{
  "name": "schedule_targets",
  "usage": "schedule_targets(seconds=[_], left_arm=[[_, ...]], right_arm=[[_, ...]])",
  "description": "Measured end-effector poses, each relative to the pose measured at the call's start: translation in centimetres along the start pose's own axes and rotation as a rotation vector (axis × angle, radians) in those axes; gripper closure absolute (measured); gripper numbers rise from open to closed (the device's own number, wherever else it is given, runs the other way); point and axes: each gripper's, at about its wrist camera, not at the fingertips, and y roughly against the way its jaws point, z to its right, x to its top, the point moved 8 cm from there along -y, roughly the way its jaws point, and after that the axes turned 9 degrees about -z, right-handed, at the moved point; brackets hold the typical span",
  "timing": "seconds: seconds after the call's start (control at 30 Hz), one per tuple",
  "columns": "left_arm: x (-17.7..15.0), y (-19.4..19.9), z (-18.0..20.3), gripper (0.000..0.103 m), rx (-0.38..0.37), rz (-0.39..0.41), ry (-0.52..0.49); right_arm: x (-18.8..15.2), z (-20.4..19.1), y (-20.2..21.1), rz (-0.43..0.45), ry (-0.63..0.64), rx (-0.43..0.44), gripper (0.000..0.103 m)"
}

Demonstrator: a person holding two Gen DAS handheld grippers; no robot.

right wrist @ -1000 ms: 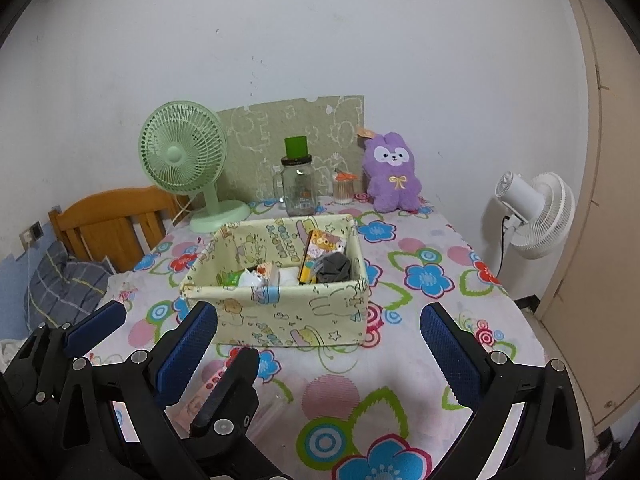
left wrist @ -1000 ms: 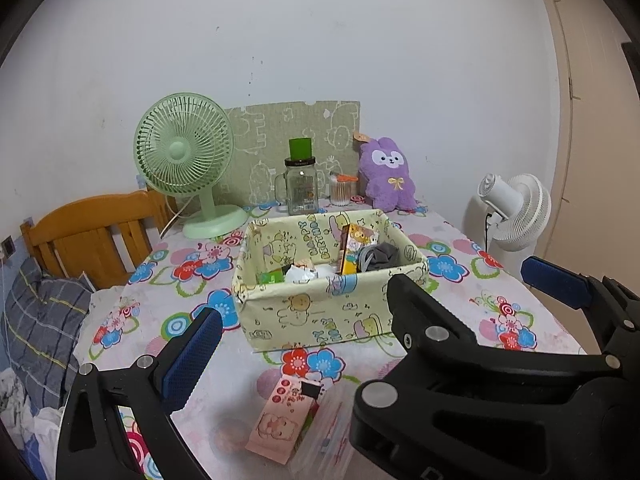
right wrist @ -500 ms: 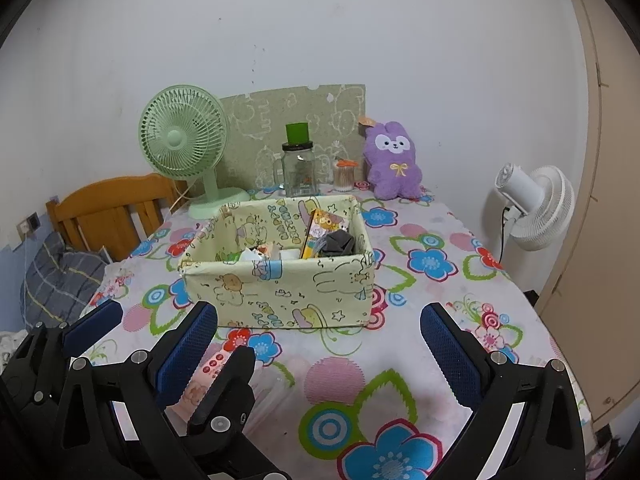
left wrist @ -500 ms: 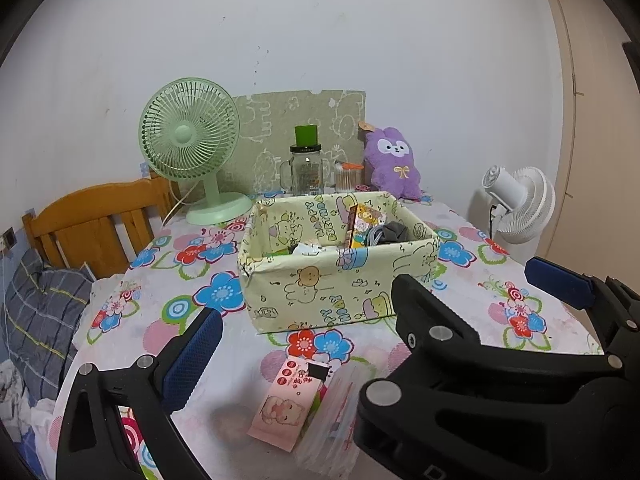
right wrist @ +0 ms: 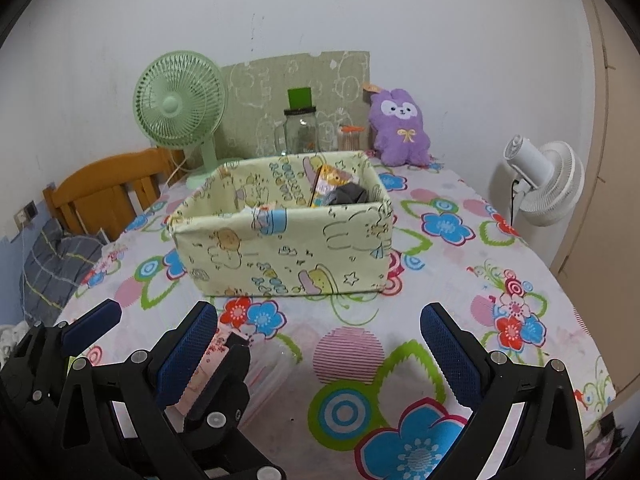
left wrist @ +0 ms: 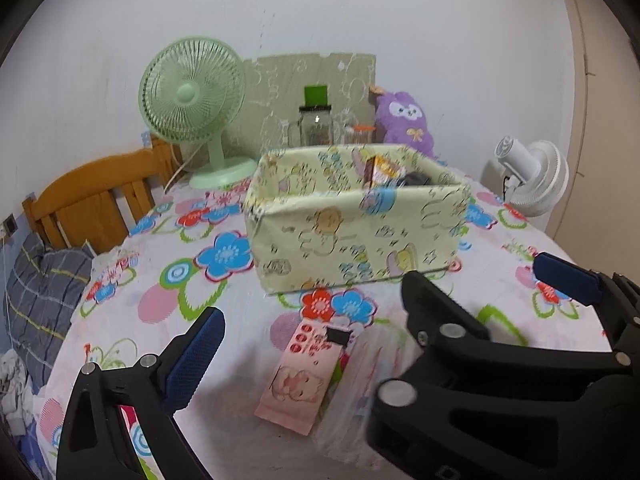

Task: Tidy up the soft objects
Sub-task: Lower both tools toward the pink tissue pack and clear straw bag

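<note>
Both claws hover low over the table (right wrist: pixel 460 276) with its flowered cloth, side by side. Left claw (left wrist: pixel 316 344) spread wide, nothing between its blue pads, and right under it lies a pink packet (left wrist: pixel 300 380) flat on the cloth, a clear plastic pack (left wrist: pixel 360 392) just beside it. Right claw (right wrist: pixel 320 344) also wide apart, nothing in it, over bare cloth. Ahead of both stands the yellow fabric box (right wrist: pixel 288 236), upright, with a gray sock (right wrist: pixel 350 194) and an orange packet (right wrist: pixel 330 186) poking up at its right end. Behind the box, against the wall: a green fan (right wrist: pixel 180 108), a jar (right wrist: pixel 302 130), and the purple plush (right wrist: pixel 400 128) sitting upright, well apart from both claws
</note>
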Motion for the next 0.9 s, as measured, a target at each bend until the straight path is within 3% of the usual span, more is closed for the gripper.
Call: schedule_targets(seconds=[0.63, 0.9], left_arm=[[-2.0, -4.5, -2.4, 0.013, 0.015, -0.138, 0.041], [-2.7, -5.5, -2.2, 0.025, 0.025, -0.178, 0.012]], right_arm=[[-1.7, -0.5, -4.4, -0.109, -0.002, -0.012, 0.0], [-2.0, -0.5, -5.3, -0.132, -0.002, -0.026, 0.0]])
